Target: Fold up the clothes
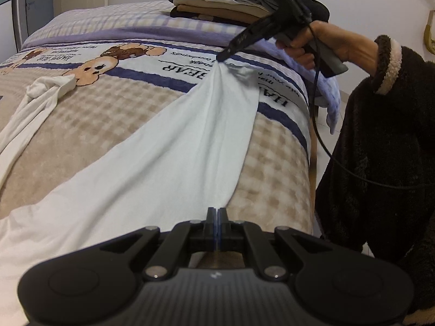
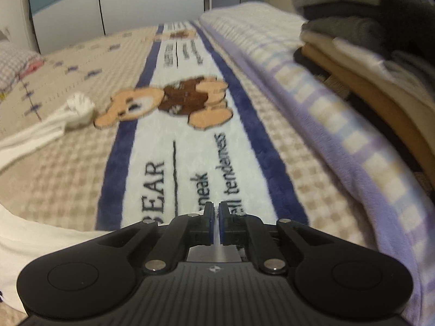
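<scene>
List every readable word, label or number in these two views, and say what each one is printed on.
"BEAR" on the blanket's white stripe, first letter half hidden by the gripper.
"tenderness" on the same stripe.
"...neak", a cut-off word, beside it.
"HA..." and "...EAR" on the stripe, upside down in the left wrist view, parted by the white garment.
Smaller lines near the bear: too blurred.

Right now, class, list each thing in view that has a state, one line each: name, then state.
White garment: spread on the blanket, stretched between both grippers, not yet folded.
White sleeve: bunched, lying loose.
Left hand-held gripper: shut on the garment's near edge.
Right hand-held gripper: shut on the garment's far end.
Stack of clothes: folded, piled.
Bear blanket: lying flat.
</scene>
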`<state>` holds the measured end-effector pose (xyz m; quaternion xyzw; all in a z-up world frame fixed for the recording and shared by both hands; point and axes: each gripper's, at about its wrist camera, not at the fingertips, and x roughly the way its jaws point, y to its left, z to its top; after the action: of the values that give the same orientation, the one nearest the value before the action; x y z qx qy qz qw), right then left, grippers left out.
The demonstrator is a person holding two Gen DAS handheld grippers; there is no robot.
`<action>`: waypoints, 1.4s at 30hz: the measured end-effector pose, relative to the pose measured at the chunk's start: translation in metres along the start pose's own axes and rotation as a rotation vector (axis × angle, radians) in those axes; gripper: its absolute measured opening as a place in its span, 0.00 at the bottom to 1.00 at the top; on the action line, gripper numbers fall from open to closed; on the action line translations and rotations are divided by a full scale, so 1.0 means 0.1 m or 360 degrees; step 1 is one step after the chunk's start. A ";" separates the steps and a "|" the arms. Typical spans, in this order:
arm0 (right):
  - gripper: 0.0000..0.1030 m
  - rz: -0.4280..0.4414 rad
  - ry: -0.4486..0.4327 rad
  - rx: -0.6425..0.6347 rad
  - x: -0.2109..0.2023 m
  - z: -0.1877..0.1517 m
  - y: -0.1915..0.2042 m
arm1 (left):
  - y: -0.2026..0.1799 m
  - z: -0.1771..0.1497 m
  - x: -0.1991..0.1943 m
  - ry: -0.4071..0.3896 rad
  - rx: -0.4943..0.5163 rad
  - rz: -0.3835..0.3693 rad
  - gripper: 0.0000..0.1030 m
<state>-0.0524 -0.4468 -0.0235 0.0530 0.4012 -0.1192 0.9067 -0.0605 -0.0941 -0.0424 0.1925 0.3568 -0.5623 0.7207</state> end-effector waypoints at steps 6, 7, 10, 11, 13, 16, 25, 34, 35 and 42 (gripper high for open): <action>0.12 -0.0009 0.0022 0.0145 -0.05 0.01 -0.16 | -0.01 0.01 -0.01 -0.0007 -0.0004 0.0016 0.03; 0.16 -0.0013 0.0015 0.0179 -0.10 0.00 -0.20 | -0.02 0.01 -0.01 -0.0009 -0.0003 0.0021 0.03; 0.18 -0.0013 0.0026 0.0296 -0.25 -0.11 -0.35 | -0.04 0.00 -0.01 -0.0014 0.0003 0.0032 0.04; 0.18 -0.0003 0.0031 0.0339 -0.30 -0.16 -0.40 | -0.04 0.00 0.00 -0.0015 0.0006 0.0035 0.05; 0.19 0.0034 0.0046 0.0419 -0.40 -0.26 -0.49 | -0.05 0.00 0.00 -0.0016 0.0011 0.0038 0.05; 0.19 0.0111 0.0081 0.0483 -0.49 -0.37 -0.58 | -0.04 0.00 0.00 -0.0016 -0.0002 0.0035 0.05; 0.19 0.0121 0.0230 0.0343 -0.48 -0.48 -0.41 | -0.05 -0.02 0.00 -0.0029 -0.0022 0.0046 0.05; 0.19 0.0142 0.0230 0.0354 -0.37 -0.41 -0.30 | -0.07 -0.03 0.00 -0.0035 -0.0018 0.0058 0.05; 0.19 0.0149 0.0222 0.0368 -0.37 -0.40 -0.30 | -0.07 -0.03 0.00 -0.0034 -0.0015 0.0060 0.05; 0.19 0.0107 0.0259 0.0390 -0.27 -0.38 -0.28 | -0.07 -0.03 0.00 -0.0032 -0.0011 0.0061 0.05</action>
<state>-0.1046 -0.4619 -0.0288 0.1861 0.4537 -0.1320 0.8614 -0.0681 -0.0936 -0.0437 0.1911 0.3479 -0.5492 0.7355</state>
